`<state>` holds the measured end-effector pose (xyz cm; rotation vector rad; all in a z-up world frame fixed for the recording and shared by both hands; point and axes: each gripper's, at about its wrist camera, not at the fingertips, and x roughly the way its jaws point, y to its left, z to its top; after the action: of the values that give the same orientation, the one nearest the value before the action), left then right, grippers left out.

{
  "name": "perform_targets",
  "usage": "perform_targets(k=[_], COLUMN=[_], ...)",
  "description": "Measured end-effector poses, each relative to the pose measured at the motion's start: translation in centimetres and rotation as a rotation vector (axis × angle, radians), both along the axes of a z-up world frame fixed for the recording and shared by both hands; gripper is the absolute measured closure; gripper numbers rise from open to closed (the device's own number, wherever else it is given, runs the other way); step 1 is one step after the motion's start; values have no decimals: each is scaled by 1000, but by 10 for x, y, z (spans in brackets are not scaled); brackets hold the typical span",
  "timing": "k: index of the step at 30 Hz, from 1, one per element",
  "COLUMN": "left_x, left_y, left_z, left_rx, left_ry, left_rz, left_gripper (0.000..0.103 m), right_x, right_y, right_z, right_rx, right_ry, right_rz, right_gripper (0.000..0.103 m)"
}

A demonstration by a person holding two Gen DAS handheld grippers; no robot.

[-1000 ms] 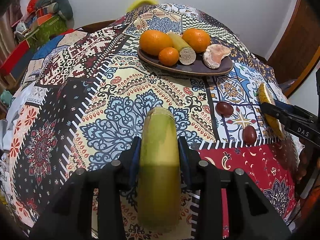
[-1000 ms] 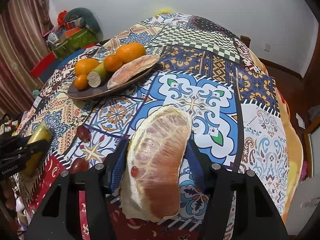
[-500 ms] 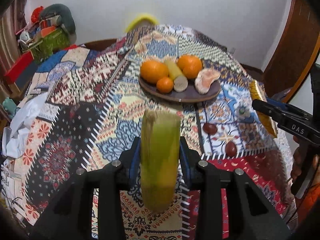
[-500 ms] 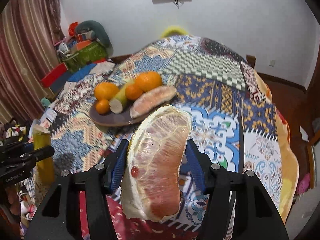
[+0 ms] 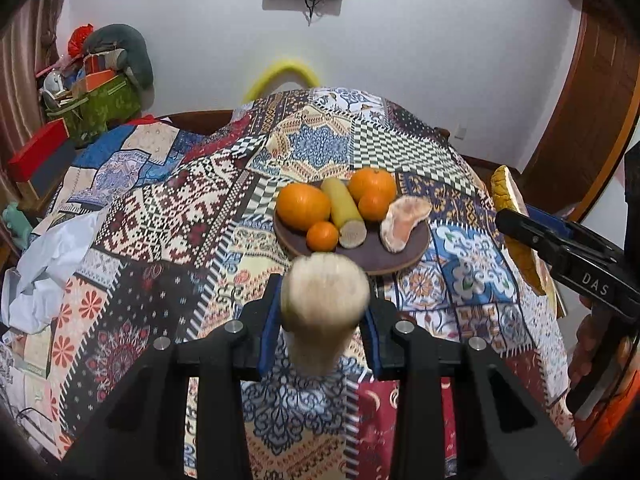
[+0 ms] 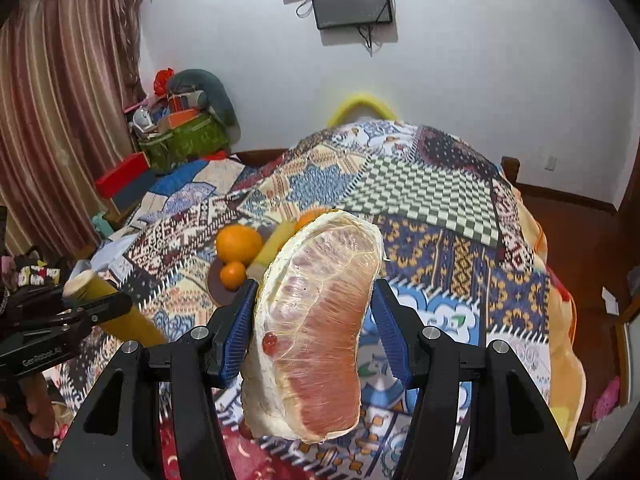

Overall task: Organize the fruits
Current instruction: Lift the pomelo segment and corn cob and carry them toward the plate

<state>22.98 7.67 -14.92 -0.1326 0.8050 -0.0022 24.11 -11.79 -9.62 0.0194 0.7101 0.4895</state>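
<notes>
The left gripper (image 5: 325, 312) is clenched on a sugarcane piece (image 5: 325, 300), pale fibrous cut end facing the camera, held above the patchwork cloth (image 5: 168, 216) just before the brown plate (image 5: 416, 246). The right gripper (image 6: 314, 332) grasps a pomelo wedge (image 6: 320, 328), pink flesh under clear film, also raised near the plate.

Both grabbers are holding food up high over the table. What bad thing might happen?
The pomelo wedge is big and sticks far past the right gripper, so it might slip out. The plate is crowded with oranges; setting down the cane piece from the left gripper might bump them off.
</notes>
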Motion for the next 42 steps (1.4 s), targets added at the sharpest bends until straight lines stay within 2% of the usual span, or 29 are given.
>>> perform_targets(k=[8, 24, 42], left_x=[14, 54, 121], left_y=[-2, -14, -12], left_z=[9, 13, -16], left_rx=[-1, -35, -85], left_ry=[-36, -54, 31], left_rz=[-11, -53, -62], left_gripper=[68, 68, 68], right_x=[12, 38, 88], right_y=[8, 23, 43], right_z=[4, -12, -43], right_rx=[9, -9, -56], right_ry=[-20, -2, 64], right_rz=[9, 36, 82], right_gripper=[49, 49, 49])
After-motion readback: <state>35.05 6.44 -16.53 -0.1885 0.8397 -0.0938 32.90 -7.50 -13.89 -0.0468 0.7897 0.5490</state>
